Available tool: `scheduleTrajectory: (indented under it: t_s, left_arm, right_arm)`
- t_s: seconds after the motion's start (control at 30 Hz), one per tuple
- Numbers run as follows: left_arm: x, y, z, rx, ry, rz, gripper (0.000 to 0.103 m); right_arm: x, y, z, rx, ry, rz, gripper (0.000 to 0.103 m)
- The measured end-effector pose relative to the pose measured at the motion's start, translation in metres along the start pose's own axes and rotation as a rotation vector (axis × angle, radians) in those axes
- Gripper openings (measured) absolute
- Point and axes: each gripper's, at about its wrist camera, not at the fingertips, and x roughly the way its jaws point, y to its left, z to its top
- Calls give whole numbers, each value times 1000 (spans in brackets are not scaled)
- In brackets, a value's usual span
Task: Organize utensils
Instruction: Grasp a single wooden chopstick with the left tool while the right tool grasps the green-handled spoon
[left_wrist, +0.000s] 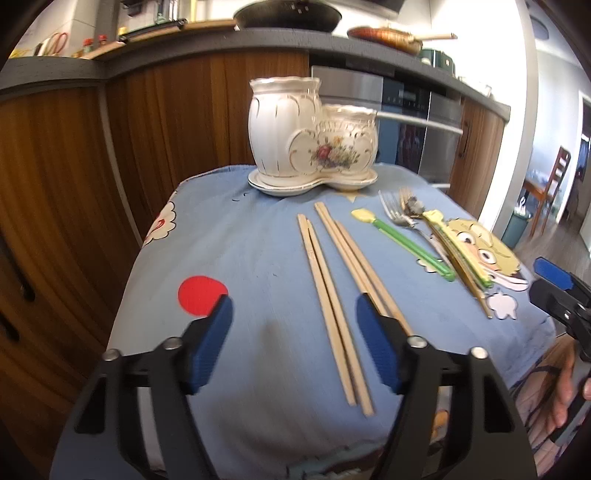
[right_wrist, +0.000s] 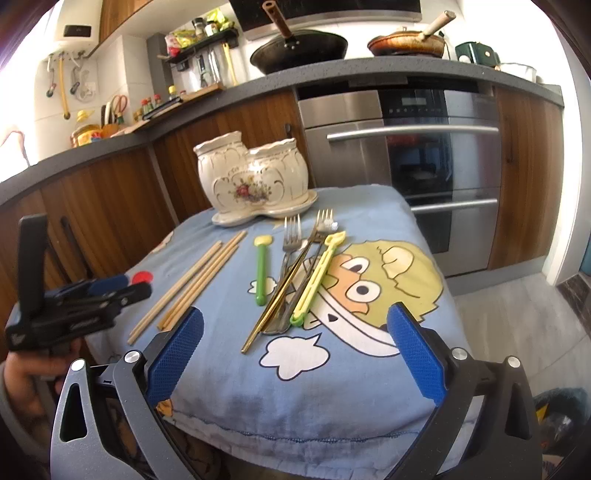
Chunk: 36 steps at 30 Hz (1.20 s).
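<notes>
A white ceramic holder with two floral pots stands at the far end of the blue cartoon cloth. Two pairs of wooden chopsticks lie side by side. To their right are a green-handled scoop, steel forks, a gold utensil and a yellow-green one. My left gripper hangs over the chopsticks, one pair between its jaws, pads not touching. My right gripper is wide open near the forks' handle ends, holding nothing.
Wooden cabinets and a steel oven stand close behind the table. A dark wok and a pan sit on the grey counter above. The cloth drops off at the table's rounded edges, and a hand grips the right tool.
</notes>
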Motion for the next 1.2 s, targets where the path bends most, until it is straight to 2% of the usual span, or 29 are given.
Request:
scheduleTrajectory:
  t_s: [0.07, 0.27, 0.47, 0.63, 0.7, 0.73, 0.77, 0.83, 1.0, 1.2]
  left_arm:
    - [11, 1, 6, 11, 31, 0, 55]
    - [31, 3, 15, 22, 97, -26, 42]
    - [43, -1, 19, 48, 131, -50, 42]
    - [52, -4, 24, 75, 153, -40, 39]
    - [55, -3, 26, 76, 158, -37, 34]
    - [56, -2, 28, 76, 160, -33, 28]
    - [59, -1, 30, 74, 162, -28, 23]
    - [62, 2, 32, 66, 165, -27, 16]
    - [63, 8, 32, 63, 170, -24, 10]
    - [62, 16, 33, 76, 205, -32, 10]
  right_arm:
    - [1, 0, 1, -3, 4, -11, 99]
    - [7, -4, 3, 19, 28, -1, 99]
    - [10, 0, 5, 3, 42, 15, 99]
    - [16, 10, 10, -46, 67, 36, 96]
    - [20, 16, 15, -90, 83, 39, 91]
    - [23, 19, 18, -112, 93, 40, 87]
    - [26, 21, 21, -128, 106, 38, 78]
    - [37, 25, 32, -162, 148, 42, 71]
    - [67, 30, 50, -227, 246, 60, 61]
    - [101, 41, 68, -290, 348, 93, 49]
